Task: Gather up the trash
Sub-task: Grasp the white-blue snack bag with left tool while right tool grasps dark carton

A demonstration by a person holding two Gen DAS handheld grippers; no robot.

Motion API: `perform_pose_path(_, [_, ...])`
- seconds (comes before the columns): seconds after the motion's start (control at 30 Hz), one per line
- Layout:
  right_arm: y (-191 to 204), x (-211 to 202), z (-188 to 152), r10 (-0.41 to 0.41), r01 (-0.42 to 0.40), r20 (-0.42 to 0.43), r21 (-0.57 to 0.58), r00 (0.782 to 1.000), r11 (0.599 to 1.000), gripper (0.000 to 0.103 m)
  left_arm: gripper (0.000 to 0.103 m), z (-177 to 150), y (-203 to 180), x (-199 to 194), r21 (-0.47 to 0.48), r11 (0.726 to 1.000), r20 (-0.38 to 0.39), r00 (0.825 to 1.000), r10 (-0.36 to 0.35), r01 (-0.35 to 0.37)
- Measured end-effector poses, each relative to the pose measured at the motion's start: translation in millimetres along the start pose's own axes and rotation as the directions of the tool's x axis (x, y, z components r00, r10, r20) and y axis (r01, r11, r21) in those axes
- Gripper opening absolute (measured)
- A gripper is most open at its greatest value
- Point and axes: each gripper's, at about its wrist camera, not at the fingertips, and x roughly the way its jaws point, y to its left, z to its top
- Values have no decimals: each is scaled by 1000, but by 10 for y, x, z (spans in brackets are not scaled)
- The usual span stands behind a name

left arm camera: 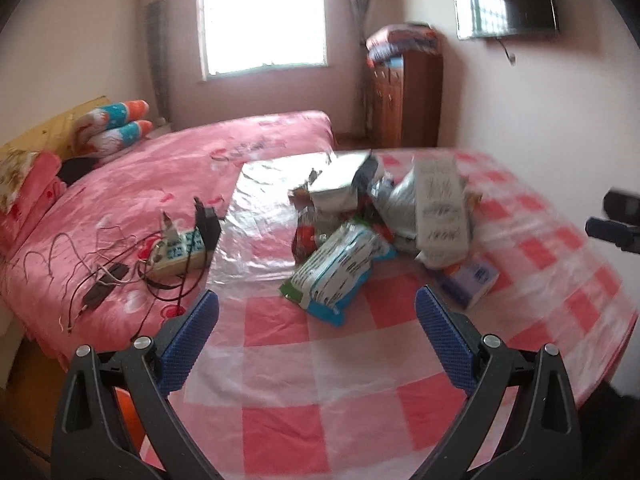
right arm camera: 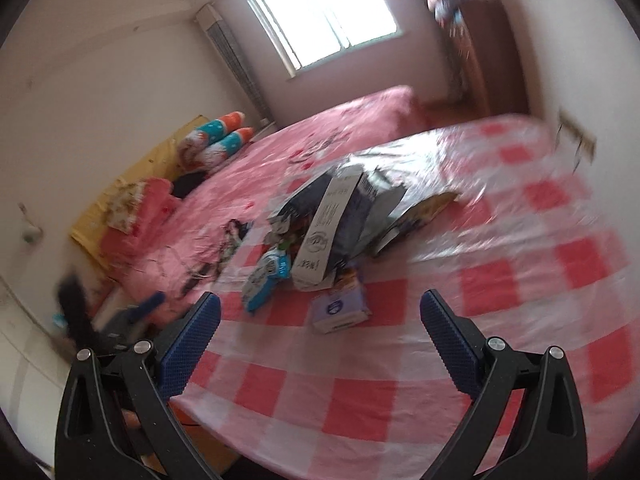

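Pink-and-white checked plastic covers a round table [left arm camera: 360, 400] that carries the trash pile [left arm camera: 380, 224], a heap of crumpled wrappers, pouches and flattened cartons lying toward the table's far half. Left of the pile, off the table's edge, a power strip [left arm camera: 180, 248] sits on the pink bed [left arm camera: 140, 184] amid tangled cables, with rolled pillows [left arm camera: 116, 128] farther left near the headboard. At the pile's near-left edge lies a white, green and blue pouch [left arm camera: 336, 276]; a tall white printed bag [left arm camera: 442, 208] leans on the pile's right side, and a small purple-and-white box [left arm camera: 472, 280] rests flat on the cloth just beside the pile's near-right corner. Behind the pile stand a bright window [left arm camera: 264, 20], a brown cabinet [left arm camera: 404, 100] topped with folded bedding, and a wall-mounted TV [left arm camera: 504, 0] to the right.

The left gripper [left arm camera: 316, 312] hovers over the table's near edge, its blue-padded fingers spread wide and holding nothing, short of the pile. The right gripper [right arm camera: 320, 308] likewise hangs with its fingers wide apart and empty, the purple-and-white box [right arm camera: 340, 312] lying between its tips but farther away on the cloth, untouched. From the right wrist view the pile [right arm camera: 332, 224] is motion-blurred, and a long white carton [right arm camera: 324, 232] slopes down its front toward the box. Part of the left gripper [right arm camera: 132, 316] shows blurred at that view's left, beyond the table's edge.
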Motion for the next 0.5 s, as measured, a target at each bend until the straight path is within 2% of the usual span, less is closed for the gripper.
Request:
perform_pose_path(0.2, [-192, 399, 137, 125, -118, -64, 101, 990, 988, 95, 99, 55, 151, 347, -20, 996, -41, 995, -93, 92])
perform_pose_path(0.23, [-193, 448, 165, 135, -127, -68, 101, 989, 987, 87, 99, 59, 156, 407, -22, 994, -50, 993, -103, 102])
perform_pose_path(0.3, [-184, 563, 229, 145, -138, -80, 92, 986, 986, 80, 99, 66, 166, 538, -23, 992, -70, 990, -123, 122])
perform_pose_path(0.5, [-309, 926, 394, 194, -175, -110, 160, 975, 972, 80, 99, 123, 155, 837, -11, 980, -119, 973, -199, 199])
